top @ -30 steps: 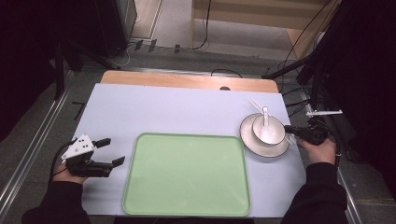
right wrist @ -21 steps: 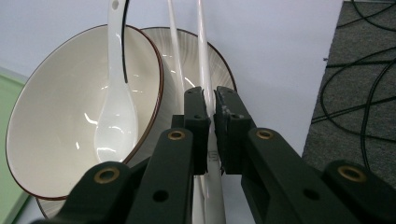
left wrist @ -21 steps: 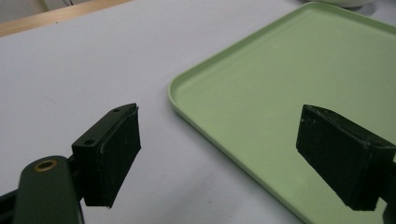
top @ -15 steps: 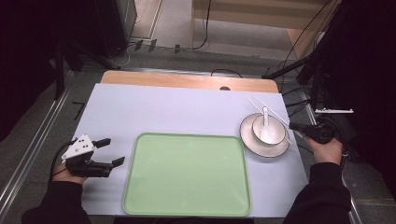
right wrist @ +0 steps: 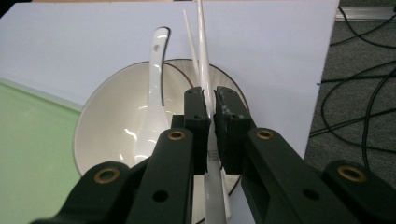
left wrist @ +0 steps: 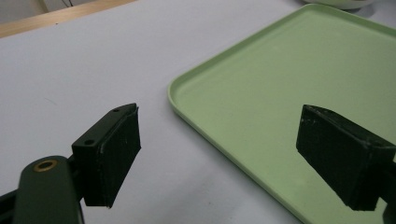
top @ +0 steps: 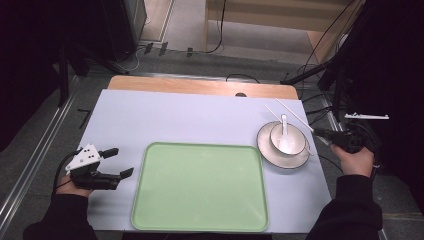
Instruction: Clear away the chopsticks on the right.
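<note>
Fingers of the right gripper (right wrist: 210, 105) clamp 2 chopsticks (right wrist: 201, 60) — left gripper (left wrist: 224, 158) open — 1 bowl (right wrist: 116, 116), 1 spoon (right wrist: 156, 70).

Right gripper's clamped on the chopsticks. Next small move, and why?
Probably carry them left toward the tray. The right gripper is shut on the chopsticks, whose tips reach out over the bowl and spoon; the tray is bare, and the left gripper waits open beside it.
</note>
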### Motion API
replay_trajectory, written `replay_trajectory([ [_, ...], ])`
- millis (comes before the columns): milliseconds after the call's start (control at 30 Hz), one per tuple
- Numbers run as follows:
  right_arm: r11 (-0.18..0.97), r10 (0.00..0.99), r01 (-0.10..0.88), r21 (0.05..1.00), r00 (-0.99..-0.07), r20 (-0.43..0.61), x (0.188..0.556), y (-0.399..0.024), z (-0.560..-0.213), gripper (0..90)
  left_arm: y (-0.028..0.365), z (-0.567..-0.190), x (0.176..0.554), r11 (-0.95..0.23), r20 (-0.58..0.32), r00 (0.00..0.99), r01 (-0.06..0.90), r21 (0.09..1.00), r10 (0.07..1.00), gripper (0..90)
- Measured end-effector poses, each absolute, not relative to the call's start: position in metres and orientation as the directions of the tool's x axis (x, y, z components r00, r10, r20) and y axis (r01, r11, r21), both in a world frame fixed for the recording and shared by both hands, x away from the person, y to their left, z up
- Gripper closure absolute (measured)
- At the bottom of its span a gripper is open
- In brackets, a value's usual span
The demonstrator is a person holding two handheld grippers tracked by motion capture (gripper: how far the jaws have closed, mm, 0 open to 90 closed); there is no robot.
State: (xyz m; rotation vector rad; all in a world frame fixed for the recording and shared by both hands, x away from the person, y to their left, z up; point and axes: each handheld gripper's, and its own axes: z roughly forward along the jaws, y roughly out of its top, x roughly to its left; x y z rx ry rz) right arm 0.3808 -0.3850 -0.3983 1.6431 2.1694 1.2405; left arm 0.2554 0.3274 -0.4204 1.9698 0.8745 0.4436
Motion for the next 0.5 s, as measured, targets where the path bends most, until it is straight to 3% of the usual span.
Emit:
replay_trajectory([
  [500,0.106,0.817,0.713,0.693,-0.459,0.348,0.357,-0.35,-0.374,85.0,0.328,-0.42,0.256,-0.34,-0.035,0.687,0.403,0.85,0.726,13.5],
])
